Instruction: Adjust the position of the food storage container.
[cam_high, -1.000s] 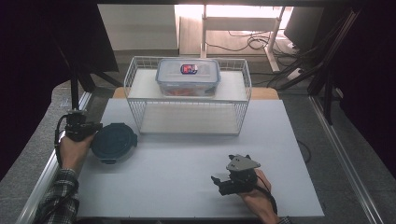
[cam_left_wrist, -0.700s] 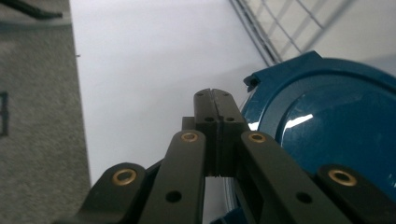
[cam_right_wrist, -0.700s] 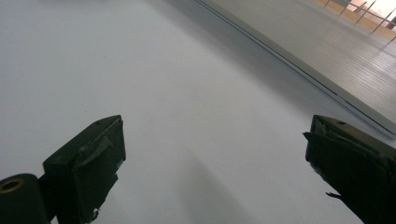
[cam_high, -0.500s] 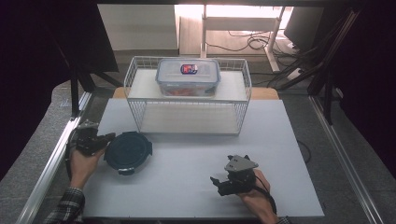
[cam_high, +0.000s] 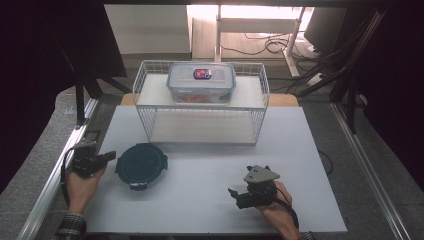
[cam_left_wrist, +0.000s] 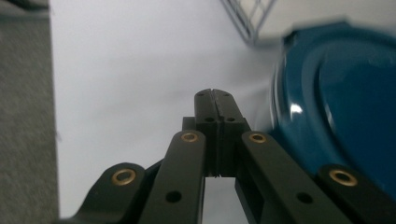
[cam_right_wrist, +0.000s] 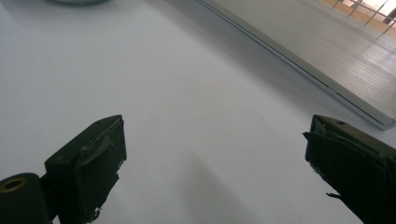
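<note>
The left tongs (cam_left_wrist: 215, 100) are closed on nothing, just beside the dark blue round lid (cam_high: 141, 164) lying flat near the tabletop's (cam_high: 210, 200) left edge. The right tongs (cam_right_wrist: 215, 163) rest open near the front edge. The lid looks set down (no container beside it); the lidded box (cam_high: 201, 81) sits on the wire rack (cam_high: 200, 117).

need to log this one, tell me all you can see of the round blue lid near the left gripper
The round lid is dark teal, glossy like plastic, with a raised rim and small tabs at its edge. It lies flat on the white table, in front of the wire rack, just right of the shut left gripper, which is beside it without clamping it.
</note>
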